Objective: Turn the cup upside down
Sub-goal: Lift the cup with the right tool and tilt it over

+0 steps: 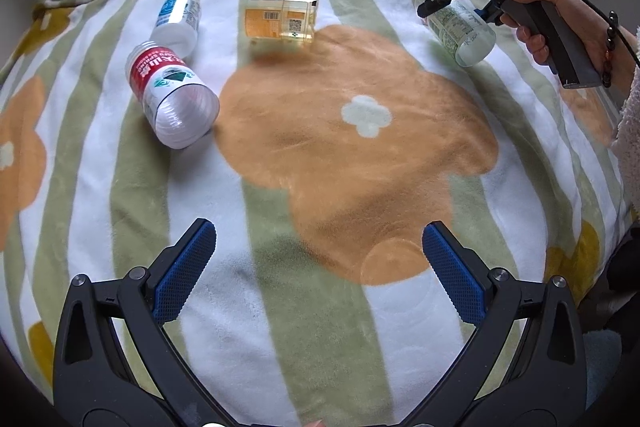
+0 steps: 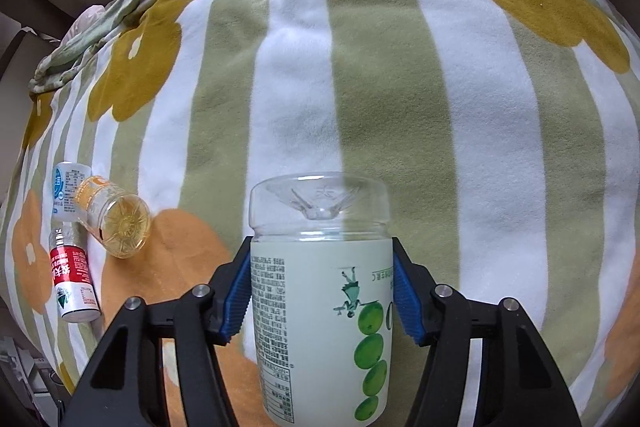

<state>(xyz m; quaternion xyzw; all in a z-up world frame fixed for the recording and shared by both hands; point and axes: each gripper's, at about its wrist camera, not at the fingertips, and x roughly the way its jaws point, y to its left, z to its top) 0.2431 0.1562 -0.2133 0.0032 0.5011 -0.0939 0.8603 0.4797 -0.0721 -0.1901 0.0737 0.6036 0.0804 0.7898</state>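
Observation:
My right gripper [image 2: 322, 287] is shut on a clear plastic cup with a pale green label and green fruit print [image 2: 320, 307]; the cup's closed base points away from the camera and its print reads upside down. In the left wrist view this cup [image 1: 464, 31] hangs tilted in the right gripper [image 1: 440, 1] above the blanket at the far right. My left gripper [image 1: 318, 259] is open and empty, low over the near middle of the blanket.
A striped flower-print blanket [image 1: 360, 131] covers the surface. Three cut bottle cups lie on their sides at the far left: red-labelled [image 1: 170, 95], blue-labelled [image 1: 178, 21], and orange-labelled [image 1: 280, 19]. They also show in the right wrist view, at left [image 2: 108, 223].

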